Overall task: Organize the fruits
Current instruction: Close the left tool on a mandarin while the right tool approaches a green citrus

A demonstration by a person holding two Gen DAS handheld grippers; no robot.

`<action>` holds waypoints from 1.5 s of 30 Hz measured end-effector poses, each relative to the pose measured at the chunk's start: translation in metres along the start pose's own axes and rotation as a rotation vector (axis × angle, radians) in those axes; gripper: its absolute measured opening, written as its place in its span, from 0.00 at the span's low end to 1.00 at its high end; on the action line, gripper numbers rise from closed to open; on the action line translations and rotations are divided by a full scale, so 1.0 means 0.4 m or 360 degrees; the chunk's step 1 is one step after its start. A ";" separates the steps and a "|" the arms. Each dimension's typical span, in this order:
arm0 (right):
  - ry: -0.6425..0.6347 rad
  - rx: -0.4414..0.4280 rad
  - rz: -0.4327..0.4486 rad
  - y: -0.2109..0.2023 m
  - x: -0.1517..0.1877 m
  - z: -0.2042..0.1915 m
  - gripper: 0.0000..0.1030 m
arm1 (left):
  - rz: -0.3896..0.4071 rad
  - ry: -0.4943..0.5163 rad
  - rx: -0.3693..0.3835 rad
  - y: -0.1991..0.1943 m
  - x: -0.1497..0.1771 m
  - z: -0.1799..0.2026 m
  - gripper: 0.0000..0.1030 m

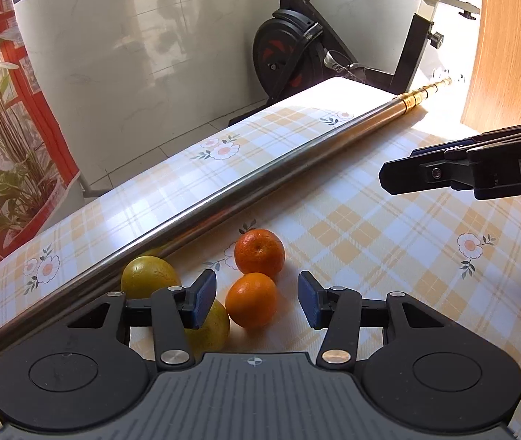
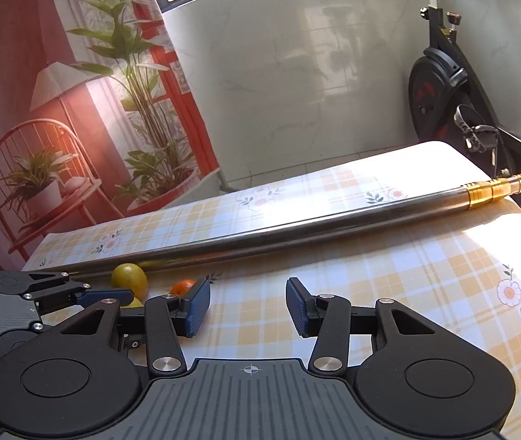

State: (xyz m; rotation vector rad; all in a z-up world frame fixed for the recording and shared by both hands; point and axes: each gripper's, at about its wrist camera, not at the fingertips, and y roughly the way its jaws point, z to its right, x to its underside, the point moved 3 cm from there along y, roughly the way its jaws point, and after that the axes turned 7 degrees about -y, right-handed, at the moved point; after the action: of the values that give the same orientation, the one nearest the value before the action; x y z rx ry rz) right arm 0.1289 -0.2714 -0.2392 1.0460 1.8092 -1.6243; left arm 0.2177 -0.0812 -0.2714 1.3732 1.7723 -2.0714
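Two oranges lie on the checked tablecloth (image 1: 388, 242): the near orange (image 1: 251, 299) sits between and just ahead of my left gripper's (image 1: 257, 302) open blue pads, and the far orange (image 1: 259, 254) touches it behind. A yellow-green citrus (image 1: 148, 277) rests by the metal pole, and a second yellow citrus (image 1: 211, 330) is partly hidden behind the left pad (image 1: 202, 302). My right gripper (image 2: 247, 306) stands open over bare cloth with nothing between its pads. In the right wrist view the yellow citrus (image 2: 128, 275) and an orange (image 2: 183, 286) show at the left, beside my left gripper (image 2: 103, 295).
A long steel pole (image 1: 260, 179) with a gold end lies diagonally across the table behind the fruits. An exercise bike (image 1: 297, 55) stands past the table's far edge. A plant-printed backdrop (image 2: 77, 110) hangs at the left. A wooden panel (image 1: 509, 36) rises at the right.
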 end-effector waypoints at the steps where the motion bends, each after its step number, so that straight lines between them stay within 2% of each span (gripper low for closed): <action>1: 0.0002 -0.0002 -0.0001 0.001 0.001 0.001 0.42 | -0.0004 0.0020 -0.0010 0.005 -0.001 0.001 0.50; 8: 0.0026 0.0003 -0.0016 0.006 0.009 0.007 0.42 | -0.0046 0.0097 -0.0033 0.030 -0.020 0.012 0.50; 11: 0.0039 0.0003 -0.0020 0.008 0.013 0.009 0.42 | -0.0115 0.0164 -0.0014 0.045 -0.023 0.020 0.41; 19: 0.0082 -0.0002 -0.0023 0.015 0.022 0.021 0.42 | -0.0135 0.0016 0.0100 0.024 -0.025 0.004 0.39; 26: 0.0086 0.0002 -0.0015 0.013 0.025 0.027 0.42 | -0.0168 0.0137 -0.0053 0.053 -0.008 0.024 0.41; 29: 0.0097 0.0006 -0.0018 0.014 0.028 0.030 0.42 | -0.0238 0.0134 -0.0029 0.070 -0.004 0.022 0.39; 32: 0.0102 0.0003 -0.0013 0.011 0.030 0.029 0.42 | -0.0228 0.0132 -0.0031 0.074 -0.003 0.022 0.34; 37: 0.0093 0.0010 -0.0012 0.003 0.033 0.030 0.42 | -0.0194 0.0113 -0.0011 0.064 -0.003 0.026 0.34; 40: 0.0091 0.0011 -0.0012 0.002 0.032 0.028 0.42 | -0.0135 0.0075 0.0012 0.043 -0.009 0.029 0.33; 45: 0.0062 -0.0005 -0.0007 -0.007 0.028 0.016 0.42 | 0.0021 -0.0104 0.0043 -0.047 -0.022 0.010 0.33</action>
State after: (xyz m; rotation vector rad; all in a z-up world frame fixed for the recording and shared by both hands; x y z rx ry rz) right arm 0.1192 -0.2753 -0.2474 1.0801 1.8394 -1.6141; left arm 0.2098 -0.0826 -0.2519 1.3046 1.7118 -2.1153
